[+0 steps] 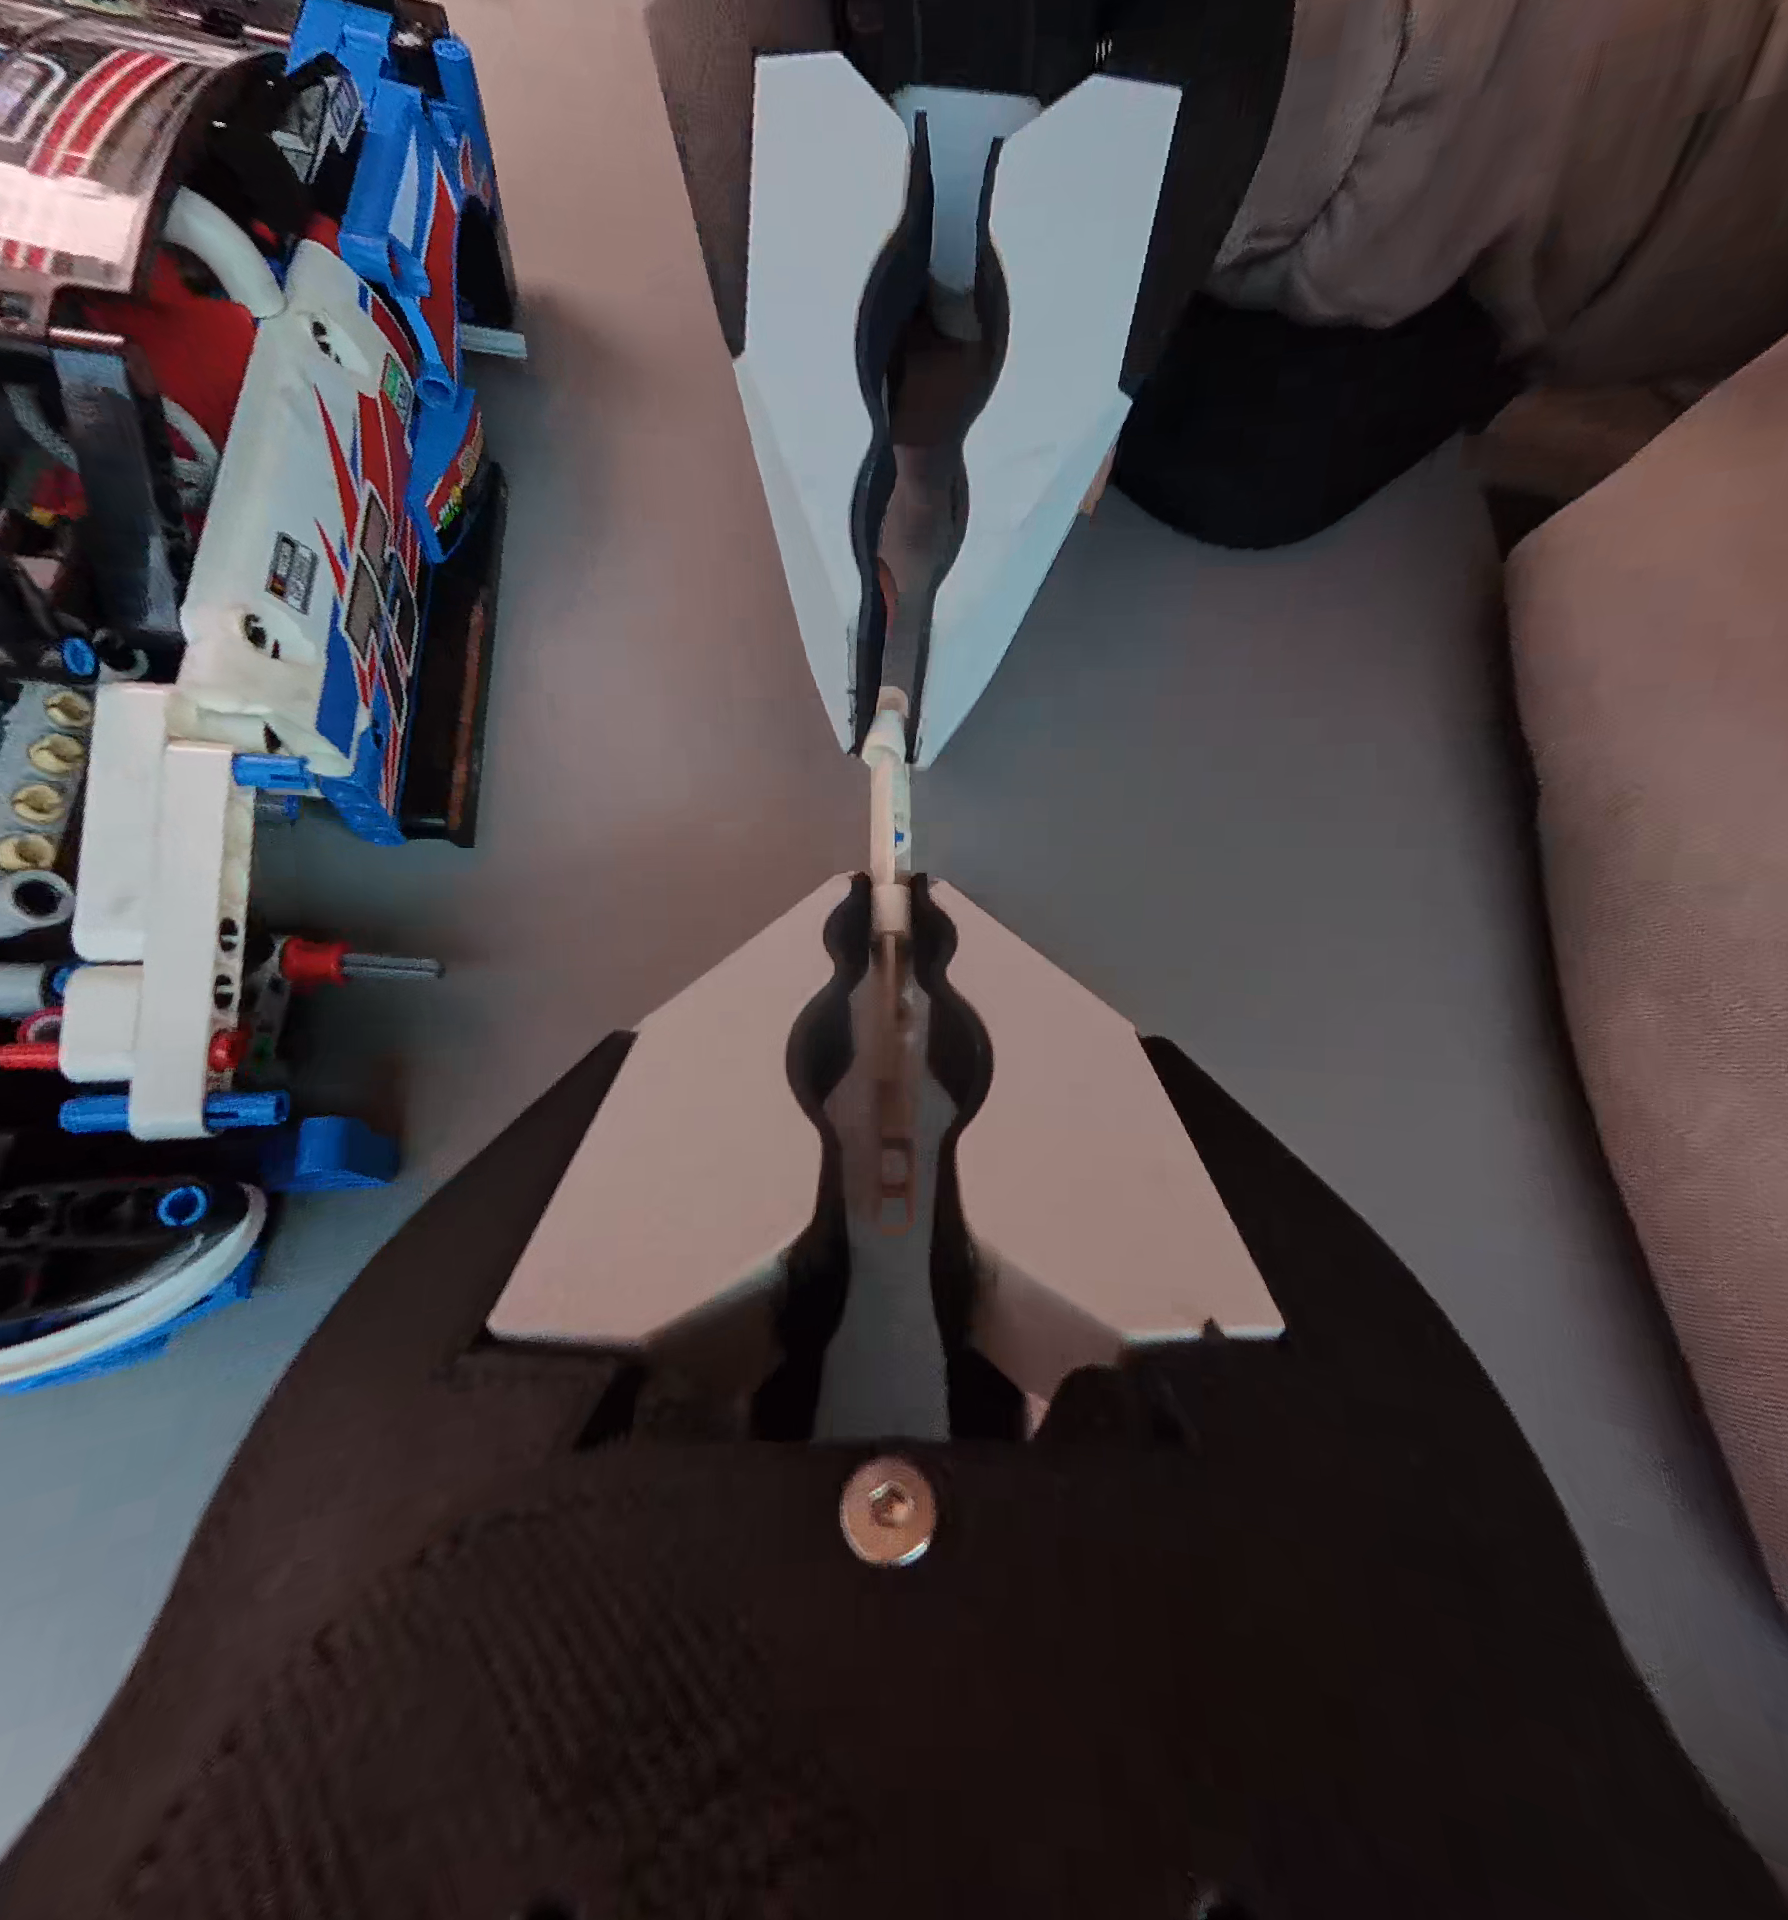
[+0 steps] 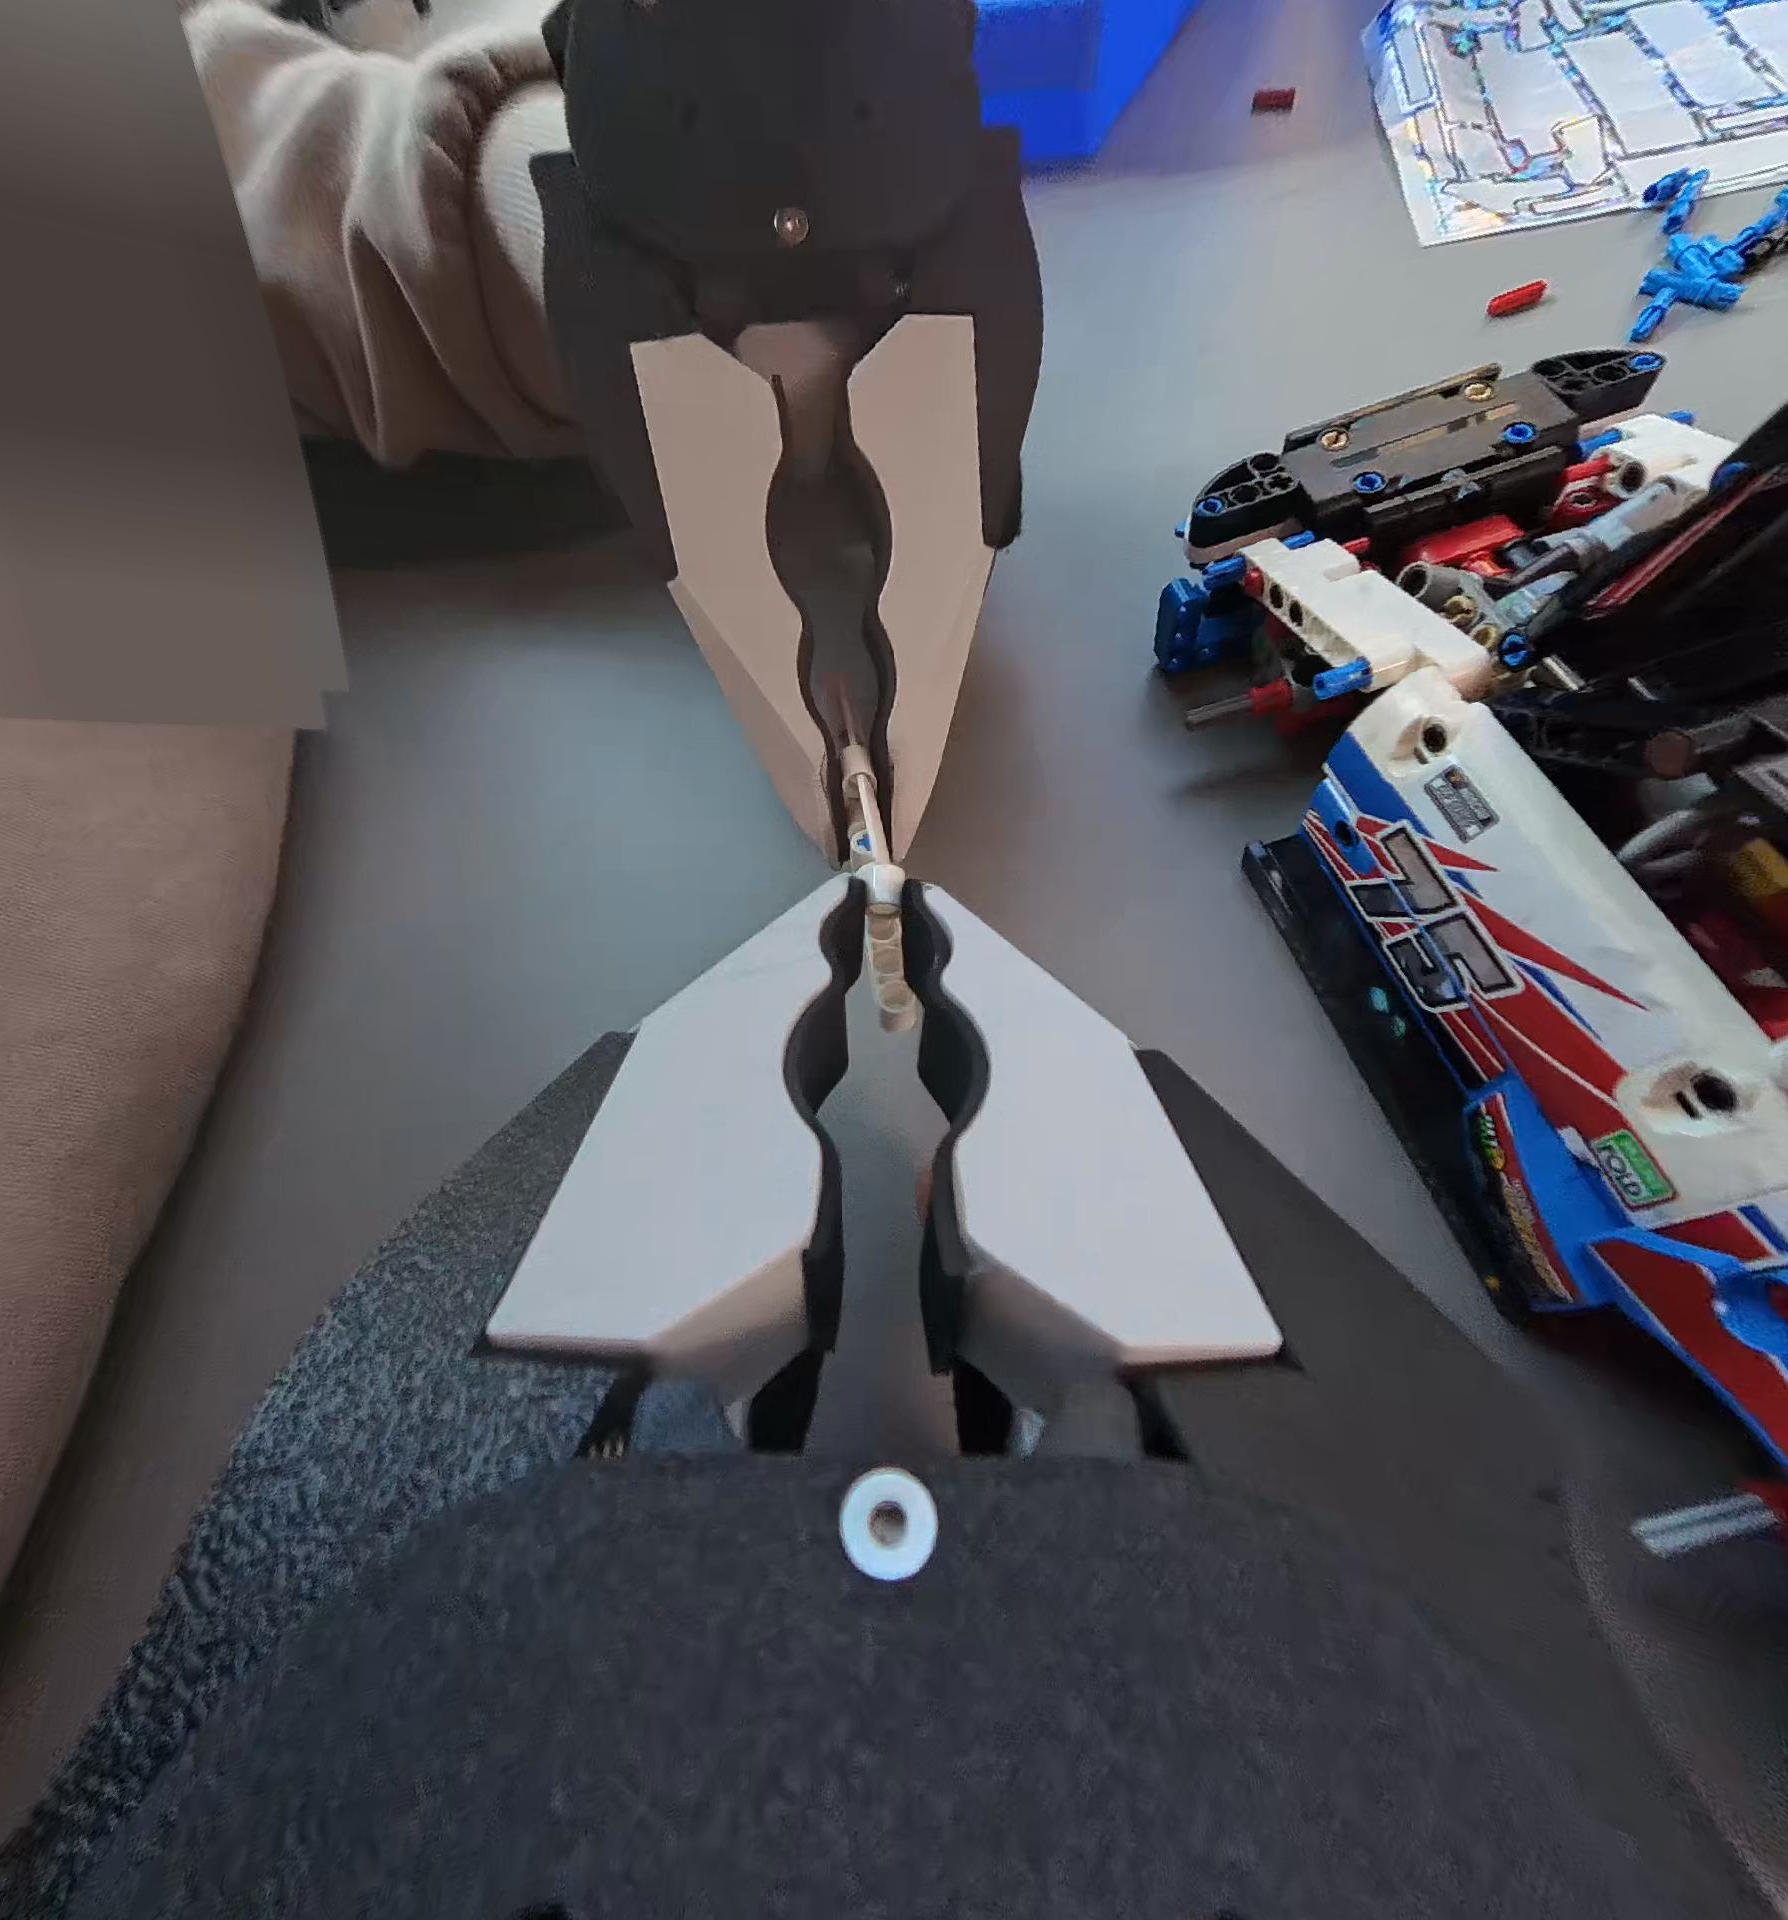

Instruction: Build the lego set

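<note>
My two grippers meet tip to tip above the grey table (image 1: pixel 1233 831). My left gripper (image 1: pixel 888 891) is shut on one end of a thin white lego piece (image 1: pixel 888 821) that has a small blue mark. My right gripper (image 2: pixel 882 891) is shut on a white holed beam (image 2: pixel 885 966) at the other end. The right gripper shows at the top of the left wrist view (image 1: pixel 885 743), and the left gripper at the top of the right wrist view (image 2: pixel 862 854). I cannot tell whether this is one part or two joined. The partly built blue, white and red lego car (image 1: pixel 298 571) lies beside them.
The car (image 2: pixel 1544 935) fills the table's right side in the right wrist view. An instruction booklet (image 2: pixel 1617 104), loose blue pieces (image 2: pixel 1700 260), a red pin (image 2: pixel 1515 299) and a blue bin (image 2: pixel 1056 73) lie beyond it. A beige cushion (image 2: pixel 69 1039) and a person's sleeve (image 2: pixel 402 260) border the other side. Both grippers' tips are close together, under 4 cm apart. From either gripper's tips it is about 25 cm to the red pin (image 2: pixel 1515 299).
</note>
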The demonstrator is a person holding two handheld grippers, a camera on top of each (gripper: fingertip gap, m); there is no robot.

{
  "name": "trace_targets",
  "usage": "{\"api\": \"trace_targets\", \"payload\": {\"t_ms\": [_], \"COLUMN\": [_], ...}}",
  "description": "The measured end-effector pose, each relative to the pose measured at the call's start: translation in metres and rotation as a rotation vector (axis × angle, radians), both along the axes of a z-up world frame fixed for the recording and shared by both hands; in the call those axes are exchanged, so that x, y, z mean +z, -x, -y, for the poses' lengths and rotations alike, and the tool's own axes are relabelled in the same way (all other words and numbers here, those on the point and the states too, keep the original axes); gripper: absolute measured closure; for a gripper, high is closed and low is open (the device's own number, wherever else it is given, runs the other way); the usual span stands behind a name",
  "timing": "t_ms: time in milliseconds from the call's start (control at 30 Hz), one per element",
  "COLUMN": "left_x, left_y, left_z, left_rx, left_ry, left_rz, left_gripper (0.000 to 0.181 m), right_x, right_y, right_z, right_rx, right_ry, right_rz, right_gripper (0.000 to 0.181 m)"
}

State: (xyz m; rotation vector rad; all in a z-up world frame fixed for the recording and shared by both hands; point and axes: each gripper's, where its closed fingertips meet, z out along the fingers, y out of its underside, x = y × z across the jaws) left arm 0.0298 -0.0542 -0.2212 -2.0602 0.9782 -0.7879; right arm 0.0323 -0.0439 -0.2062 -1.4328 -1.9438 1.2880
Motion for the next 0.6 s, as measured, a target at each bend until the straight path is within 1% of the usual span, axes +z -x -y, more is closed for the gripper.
{"api": "trace_targets", "payload": {"t_ms": [33, 100, 300, 433, 533, 600], "left_x": [0.003, 0.004, 0.005, 0.002, -0.008, -0.012], "left_y": [0.0, 0.0, -0.003, -0.006, -0.006, -0.006], "left_z": [0.001, 0.002, 0.004, 0.007, 0.007, 0.008], "left_rx": [0.0, -0.001, -0.022, -0.042, -0.06, -0.084], "left_ry": [0.023, 0.06, 0.079, 0.061, 0.031, -0.021], "left_rz": [0.039, 0.086, 0.11, 0.062, -0.012, -0.085], "left_gripper": [0.176, 0.175, 0.175, 0.175, 0.175, 0.175], "right_x": [0.003, 0.005, 0.004, 0.0, -0.01, -0.016], "right_y": [0.0, 0.0, -0.004, -0.008, -0.01, -0.01], "right_z": [0.0, 0.001, 0.002, 0.005, 0.006, 0.009], "right_rx": [-0.005, -0.015, -0.019, 0.007, 0.048, 0.082], "right_ry": [0.034, 0.072, 0.049, -0.008, -0.127, -0.205], "right_rz": [-0.009, -0.009, 0.006, 0.042, 0.081, 0.094], "right_gripper": [0.176, 0.176, 0.176, 0.176, 0.176, 0.176]}}
